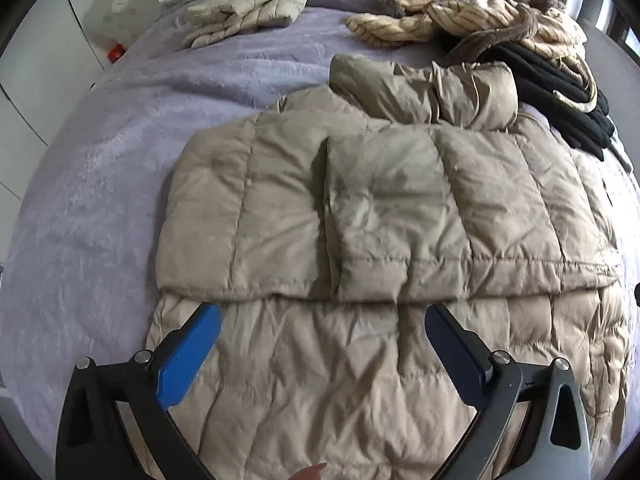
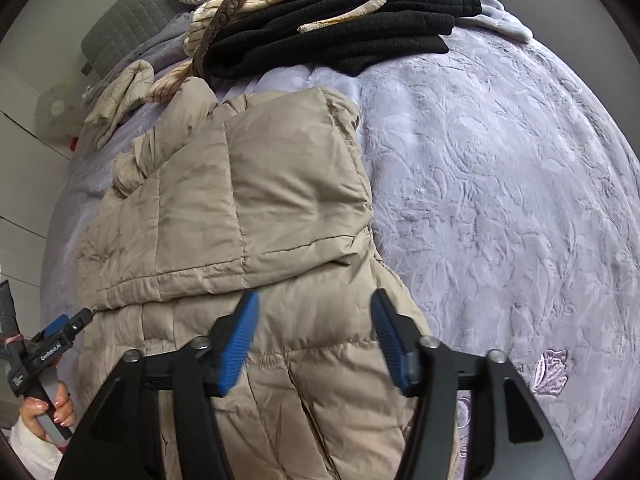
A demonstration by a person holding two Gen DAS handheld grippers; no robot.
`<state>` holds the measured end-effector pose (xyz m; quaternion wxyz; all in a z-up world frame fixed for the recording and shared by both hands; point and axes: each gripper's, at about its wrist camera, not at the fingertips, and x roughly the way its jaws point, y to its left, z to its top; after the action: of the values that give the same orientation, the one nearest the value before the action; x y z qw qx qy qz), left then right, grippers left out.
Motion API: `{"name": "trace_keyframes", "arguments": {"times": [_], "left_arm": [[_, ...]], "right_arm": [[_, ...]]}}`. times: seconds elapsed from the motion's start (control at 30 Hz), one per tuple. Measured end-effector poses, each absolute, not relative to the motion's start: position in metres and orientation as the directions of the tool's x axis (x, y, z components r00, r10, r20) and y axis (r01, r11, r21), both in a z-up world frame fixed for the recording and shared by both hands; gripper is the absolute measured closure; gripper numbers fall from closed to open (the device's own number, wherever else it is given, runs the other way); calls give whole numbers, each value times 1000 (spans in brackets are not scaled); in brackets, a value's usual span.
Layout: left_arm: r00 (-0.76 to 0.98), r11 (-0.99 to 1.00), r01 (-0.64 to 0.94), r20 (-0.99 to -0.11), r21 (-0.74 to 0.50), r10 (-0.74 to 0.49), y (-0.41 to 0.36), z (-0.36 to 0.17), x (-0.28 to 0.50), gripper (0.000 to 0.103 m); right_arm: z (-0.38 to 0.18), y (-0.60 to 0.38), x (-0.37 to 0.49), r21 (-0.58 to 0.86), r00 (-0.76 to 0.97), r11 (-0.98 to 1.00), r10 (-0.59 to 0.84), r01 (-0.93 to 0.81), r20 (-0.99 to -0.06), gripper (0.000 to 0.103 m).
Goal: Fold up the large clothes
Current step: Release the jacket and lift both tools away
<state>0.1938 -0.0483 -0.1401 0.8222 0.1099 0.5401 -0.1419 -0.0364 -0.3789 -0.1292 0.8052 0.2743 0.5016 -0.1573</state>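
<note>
Both sets of fingers spread wide, gripping nothing, over the beige down coat (image 1: 360, 208); left gripper (image 1: 320, 364) and right gripper (image 2: 316, 340) should probably pinch the near hem evenly.

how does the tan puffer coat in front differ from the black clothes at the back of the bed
The tan coat is shiny, quilted and puffy; the black clothes are matte and fuzzy. The coat lies spread out with its sides folded in, under both open grippers; the black clothes sit in a compact pile partly under a striped garment. Both rest on the lavender blanket.

Lilac bedspread (image 1: 100, 184) (grey quilted headboard (image 2: 132, 20))
</note>
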Motion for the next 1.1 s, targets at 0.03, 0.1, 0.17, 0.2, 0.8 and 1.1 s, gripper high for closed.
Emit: {"name": "trace_keyframes", "arguments": {"times": [0.03, 0.1, 0.17, 0.2, 0.8, 1.1], "left_arm": [[375, 935, 352, -920, 30, -111, -49, -139, 191, 1], [378, 937, 348, -920, 38, -103, -51, -136, 184, 1], [383, 939, 341, -918, 38, -102, -52, -129, 178, 1], [385, 941, 337, -917, 39, -100, -53, -126, 174, 1], [420, 959, 260, -908, 114, -6, -41, -71, 95, 1], [349, 950, 308, -935, 44, -69, -6, -69, 64, 1]], "right_arm": [[-128, -379, -38, 287, 453, 801, 23, 525, -891, 30], [-124, -378, -40, 299, 466, 804, 30, 514, -884, 20], [-117, -375, -44, 296, 486, 818, 23, 493, -874, 19], [-113, -372, -45, 281, 492, 832, 10, 479, -870, 17], [-70, -356, -85, 328, 474, 857, 114, 397, -873, 0], [-60, -326, -117, 379, 466, 822, 160, 426, -870, 0]]}}
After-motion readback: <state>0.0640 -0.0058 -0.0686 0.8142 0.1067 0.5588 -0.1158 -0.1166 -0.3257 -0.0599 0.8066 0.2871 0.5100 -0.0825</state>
